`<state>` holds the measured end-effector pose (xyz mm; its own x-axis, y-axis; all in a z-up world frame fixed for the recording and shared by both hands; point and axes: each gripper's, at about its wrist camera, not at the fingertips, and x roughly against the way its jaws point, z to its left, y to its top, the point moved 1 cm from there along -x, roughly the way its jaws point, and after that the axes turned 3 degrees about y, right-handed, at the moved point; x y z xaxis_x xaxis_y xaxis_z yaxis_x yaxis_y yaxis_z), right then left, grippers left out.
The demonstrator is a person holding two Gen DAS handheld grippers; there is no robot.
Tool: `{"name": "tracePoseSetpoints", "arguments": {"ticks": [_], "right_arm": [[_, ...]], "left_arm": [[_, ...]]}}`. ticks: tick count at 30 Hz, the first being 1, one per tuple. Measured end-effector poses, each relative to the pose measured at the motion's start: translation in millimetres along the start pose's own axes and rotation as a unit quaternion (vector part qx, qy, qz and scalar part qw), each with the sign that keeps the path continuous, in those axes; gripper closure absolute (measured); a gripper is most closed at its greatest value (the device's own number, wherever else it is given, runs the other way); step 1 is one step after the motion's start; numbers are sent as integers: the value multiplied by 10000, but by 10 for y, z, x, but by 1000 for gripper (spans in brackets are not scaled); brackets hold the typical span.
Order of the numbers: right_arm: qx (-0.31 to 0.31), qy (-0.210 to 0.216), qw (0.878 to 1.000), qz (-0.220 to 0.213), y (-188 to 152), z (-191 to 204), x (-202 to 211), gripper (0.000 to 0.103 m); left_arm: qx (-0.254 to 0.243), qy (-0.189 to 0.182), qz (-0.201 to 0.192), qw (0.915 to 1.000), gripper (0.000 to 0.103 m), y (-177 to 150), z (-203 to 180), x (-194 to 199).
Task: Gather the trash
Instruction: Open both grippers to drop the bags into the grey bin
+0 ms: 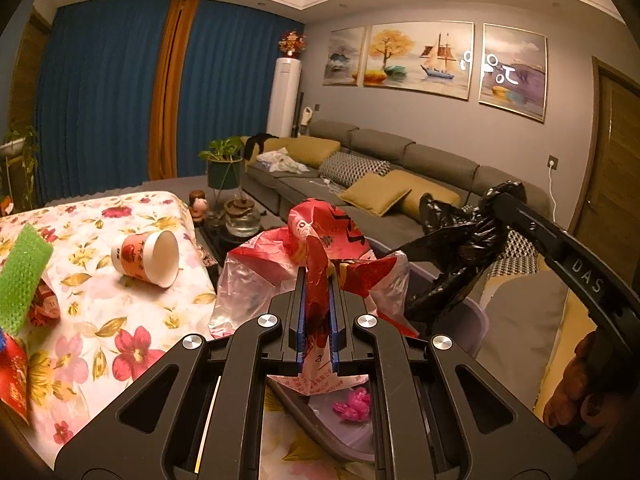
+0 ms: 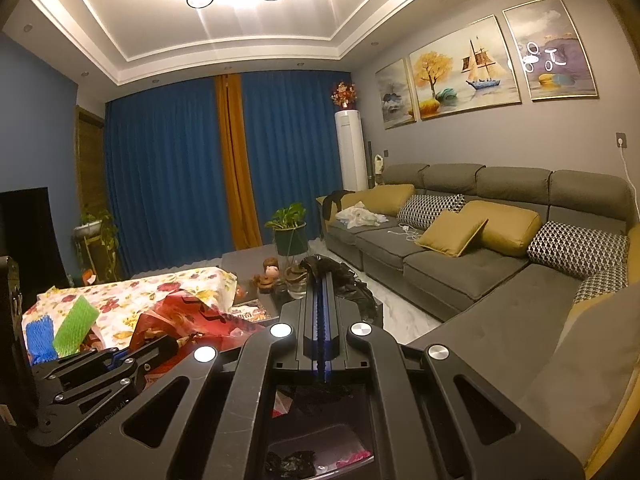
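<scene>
Dangling from the left gripper (image 1: 316,280), whose fingers are pinched tight on it, the red bag (image 1: 320,240) hangs over the bin (image 1: 476,320). The right gripper (image 2: 320,280) has its fingers closed on the black liner (image 1: 460,248), holding that edge up beside the bag. The thin plastic could slide out of the left fingers and miss the opening. Beyond the left fingers, 1 cup (image 1: 150,258) lies tipped on the worktop (image 1: 120,320), uncollected.
</scene>
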<state>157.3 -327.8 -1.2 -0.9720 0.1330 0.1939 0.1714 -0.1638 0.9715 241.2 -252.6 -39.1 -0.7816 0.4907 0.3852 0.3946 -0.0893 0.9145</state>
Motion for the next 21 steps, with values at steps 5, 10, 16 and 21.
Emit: {"name": "tracePoseSetpoints", "arguments": {"ticks": [5,10,16,21], "right_arm": [[-26,17,10000,75,-10,5,-46,99],[-113,-33,9999,49,-6,-19,-34,69],[-120,-56,9999,-31,-22,-35,47,55],[-129,-43,9999,-78,-43,35,116,40]], "left_arm": [[5,-94,108,9999,92,-5,5,-54],[-14,-101,153,9998,52,-32,27,-68],[134,124,30,9998,29,-63,160,54],[190,373,-103,9991,21,-79,261,232]]}}
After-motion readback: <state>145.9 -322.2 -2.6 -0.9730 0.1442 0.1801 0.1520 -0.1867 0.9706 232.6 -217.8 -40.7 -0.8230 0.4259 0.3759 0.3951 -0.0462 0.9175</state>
